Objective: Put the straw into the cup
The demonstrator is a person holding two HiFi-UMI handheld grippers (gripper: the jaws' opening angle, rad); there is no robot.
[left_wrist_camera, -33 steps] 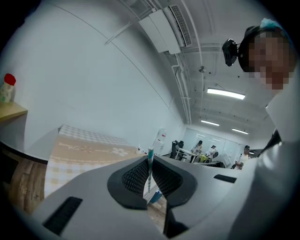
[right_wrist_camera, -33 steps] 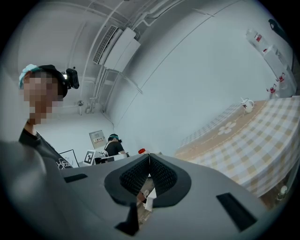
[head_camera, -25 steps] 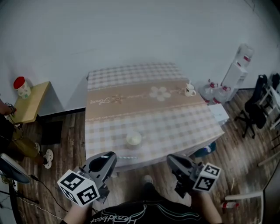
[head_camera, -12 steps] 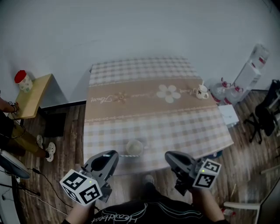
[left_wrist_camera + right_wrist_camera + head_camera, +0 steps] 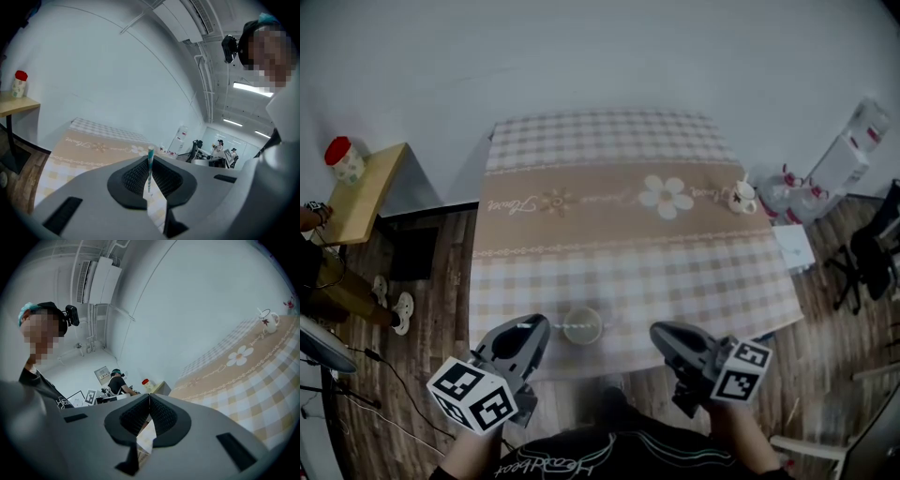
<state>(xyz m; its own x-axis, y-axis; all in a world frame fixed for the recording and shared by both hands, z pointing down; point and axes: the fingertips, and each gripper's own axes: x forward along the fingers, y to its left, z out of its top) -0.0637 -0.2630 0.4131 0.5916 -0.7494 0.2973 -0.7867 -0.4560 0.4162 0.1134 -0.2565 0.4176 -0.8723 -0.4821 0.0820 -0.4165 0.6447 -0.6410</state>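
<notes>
Nearest the person, the left gripper was pinching the straw. Its pads were pressed onto the thin striped tube, which stuck out crosswise from the jaws with its teal tip clear of them. The right gripper hung level beside it with its jaws pressed together on nothing.

Just beyond both, the cup stood upright on the bench, close to the near edge and roughly between the two grippers. In the head view a faint pale line ran from the left gripper's tip toward the cup. It was probably the straw, though it was too thin to be sure, and whether it touched the rim could not be told.

The step in hand looked like carrying the straw to the cup's mouth. To do it well, the free end needed to come over the middle of the opening, not the rim. The straw then had to be tipped steeper so it would drop inside rather than bridge the top. Such a light tube could swivel in a pinch, so a slow approach suited it, with the pads parting only once the lower end was well below the rim. The cup looked light and sat near the edge, so the right gripper could usefully steady its side.

Farther off, a small mug stood at the bench's right side. A jar sat on a side shelf, and neither was in the way.
</notes>
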